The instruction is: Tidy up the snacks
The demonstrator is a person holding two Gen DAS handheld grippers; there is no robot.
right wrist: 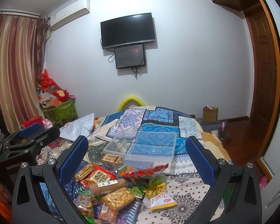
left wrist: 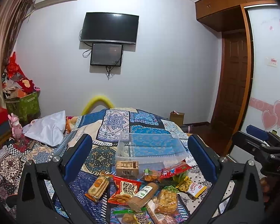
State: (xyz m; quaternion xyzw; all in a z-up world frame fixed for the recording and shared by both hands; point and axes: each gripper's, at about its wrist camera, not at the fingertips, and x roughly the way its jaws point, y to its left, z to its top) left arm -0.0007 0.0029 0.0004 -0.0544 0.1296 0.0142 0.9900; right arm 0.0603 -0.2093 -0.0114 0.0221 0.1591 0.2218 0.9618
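Note:
A heap of several snack packets lies on a patterned bedspread [left wrist: 113, 123]: a red bag with white lettering [left wrist: 125, 190], a brown biscuit roll [left wrist: 142, 196], a cracker pack [left wrist: 127, 168] and a yellow and white bag [right wrist: 159, 196]. Behind the heap stands a clear plastic box [left wrist: 151, 147] [right wrist: 149, 149] with dividers. My left gripper [left wrist: 140, 155] hovers open above the heap, nothing between its blue pads. My right gripper [right wrist: 137, 156] is open too, and holds nothing. Each gripper shows at the edge of the other's view.
A white plastic bag [left wrist: 46, 128] lies on the bed to the left. Boxes and red bags [left wrist: 18, 85] are stacked in the far left corner by the curtain. A cardboard box [right wrist: 210, 114] sits on the wooden floor beside the door on the right.

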